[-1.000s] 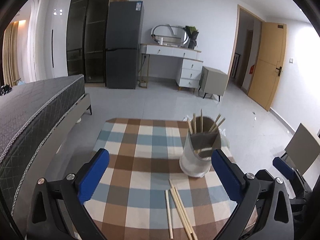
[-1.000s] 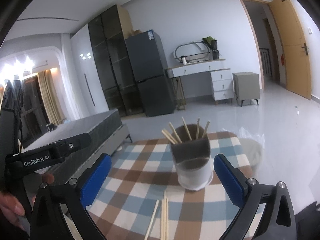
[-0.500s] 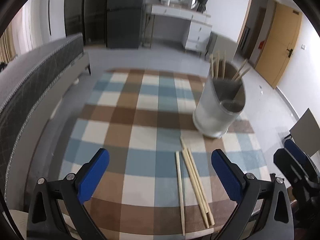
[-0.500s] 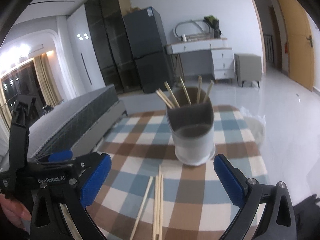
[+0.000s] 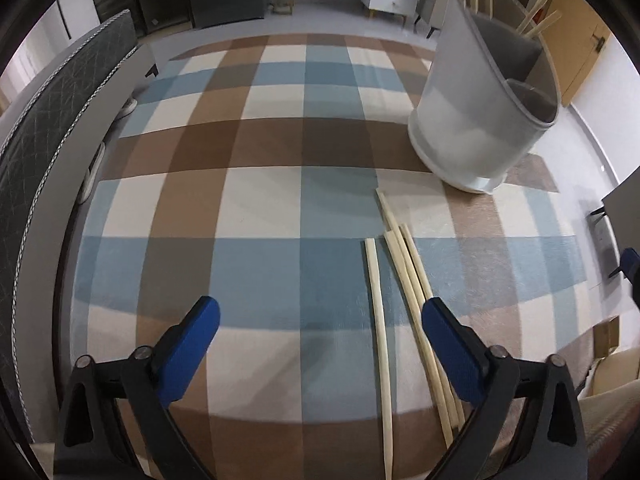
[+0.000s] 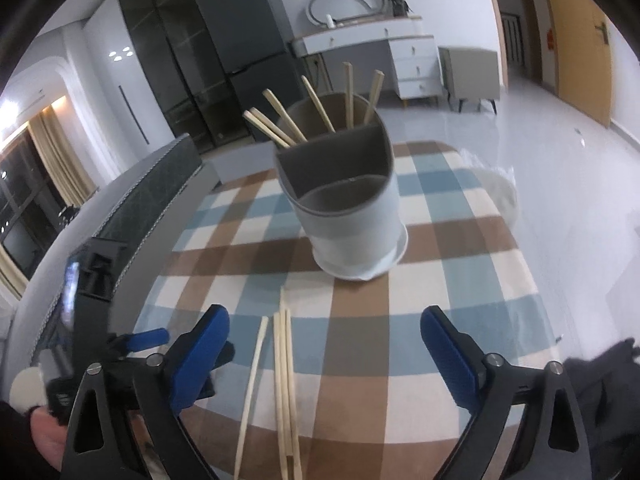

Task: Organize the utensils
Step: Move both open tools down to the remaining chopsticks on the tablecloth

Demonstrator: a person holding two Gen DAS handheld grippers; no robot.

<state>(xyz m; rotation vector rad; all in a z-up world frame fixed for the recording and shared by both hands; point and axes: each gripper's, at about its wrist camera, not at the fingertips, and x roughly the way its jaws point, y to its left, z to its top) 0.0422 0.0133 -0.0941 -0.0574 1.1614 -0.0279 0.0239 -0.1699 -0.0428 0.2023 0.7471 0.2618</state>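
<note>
Several loose wooden chopsticks (image 5: 404,280) lie side by side on the checked tablecloth (image 5: 260,208), near its front edge; they also show in the right wrist view (image 6: 282,368). A grey and white two-part utensil holder (image 5: 476,120) stands upright behind them with several chopsticks in its back compartment (image 6: 352,208). My left gripper (image 5: 320,344) is open and empty, low over the cloth, its right finger beside the loose chopsticks. My right gripper (image 6: 324,356) is open and empty, above the chopsticks' near ends. The left gripper's body shows at the left in the right wrist view (image 6: 120,344).
A dark quilted bed (image 5: 48,112) runs along the table's left side. A fridge (image 6: 256,40), a white dresser (image 6: 376,52) and a grey cabinet (image 6: 468,76) stand at the far wall. Bare floor lies to the right of the table.
My left gripper has tilted down and dropped close to the tablecloth, toward the loose chopsticks. My right gripper has come a little closer to the holder and lower.
</note>
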